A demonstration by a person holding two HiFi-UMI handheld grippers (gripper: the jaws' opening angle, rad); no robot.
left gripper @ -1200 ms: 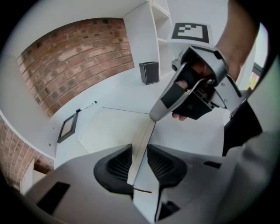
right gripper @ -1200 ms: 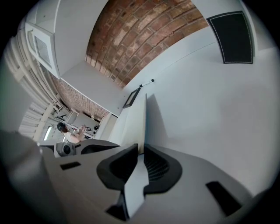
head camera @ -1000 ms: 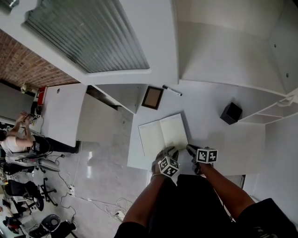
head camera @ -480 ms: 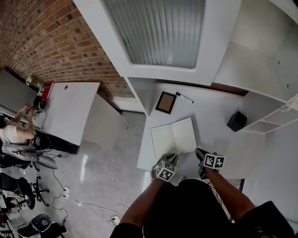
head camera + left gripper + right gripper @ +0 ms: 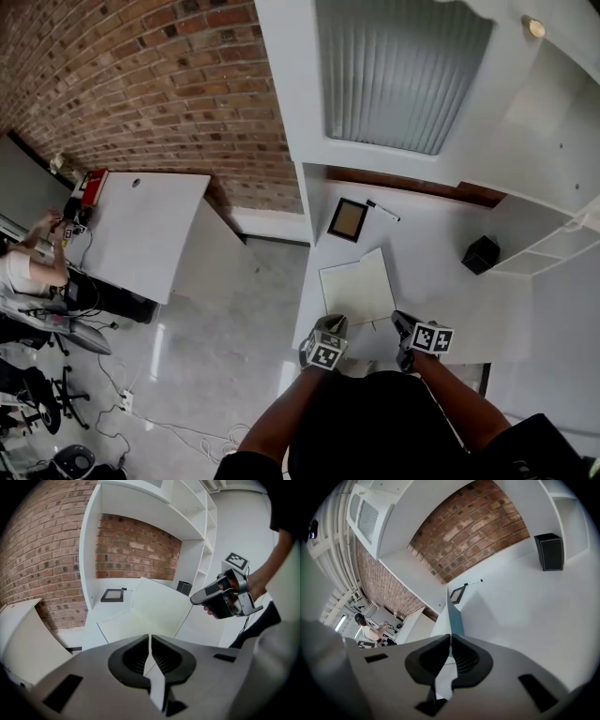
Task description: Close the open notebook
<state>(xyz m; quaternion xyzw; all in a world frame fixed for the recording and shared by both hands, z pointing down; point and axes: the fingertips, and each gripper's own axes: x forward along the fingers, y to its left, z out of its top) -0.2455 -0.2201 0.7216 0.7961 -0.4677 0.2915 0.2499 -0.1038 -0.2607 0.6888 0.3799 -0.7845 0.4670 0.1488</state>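
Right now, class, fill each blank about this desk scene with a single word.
The notebook has its right half raised, while its left half lies ___ on the table.
The wall behind the table is built of ___.
The small box standing on the table is ___ in colour.
Missing words: flat; brick; black.

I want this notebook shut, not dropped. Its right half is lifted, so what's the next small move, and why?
Probably swing the right gripper leftward, folding the raised half over. Its jaws, just closing, pinch the notebook edge, that half stands tilted, and the left page lies flat.
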